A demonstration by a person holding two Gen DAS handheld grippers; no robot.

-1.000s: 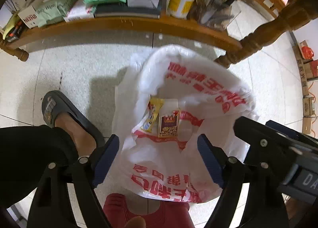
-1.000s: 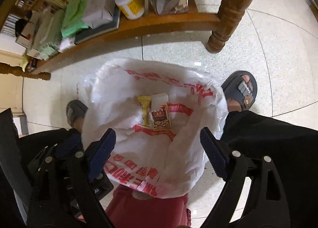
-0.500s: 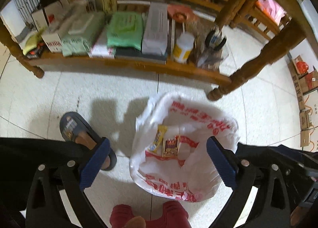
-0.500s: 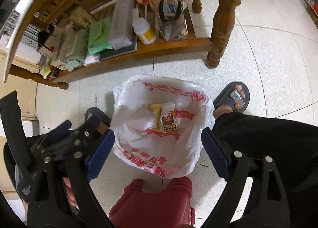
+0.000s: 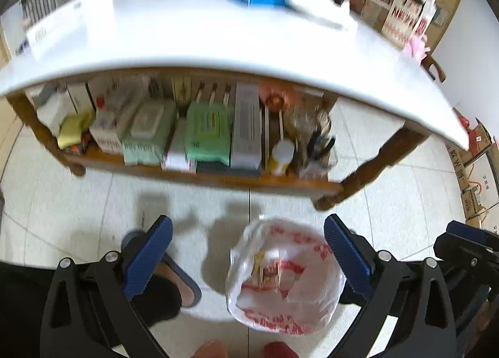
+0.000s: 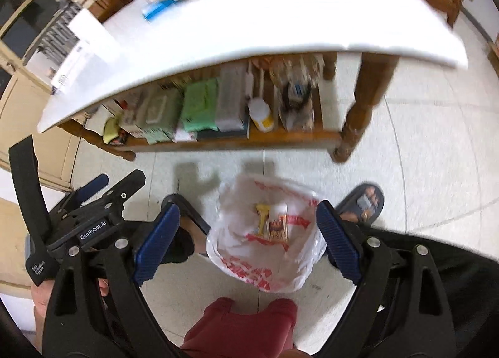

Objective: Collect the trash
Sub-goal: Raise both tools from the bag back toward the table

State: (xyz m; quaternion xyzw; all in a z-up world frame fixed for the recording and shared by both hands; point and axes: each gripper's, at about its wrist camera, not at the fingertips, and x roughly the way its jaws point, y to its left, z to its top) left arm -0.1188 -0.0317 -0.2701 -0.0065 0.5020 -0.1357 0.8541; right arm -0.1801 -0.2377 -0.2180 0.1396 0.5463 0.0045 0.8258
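The white plastic bag [image 6: 265, 233] sits open-mouthed on the tiled floor [image 6: 421, 155] between two sandalled feet, snack wrappers [image 6: 273, 223] inside. Both the left gripper [image 5: 248, 234] and right gripper [image 6: 248, 222] hover above it, fingers spread wide and empty. Bare floor separates the bag's rim from the table's lower shelf [image 6: 249, 139].
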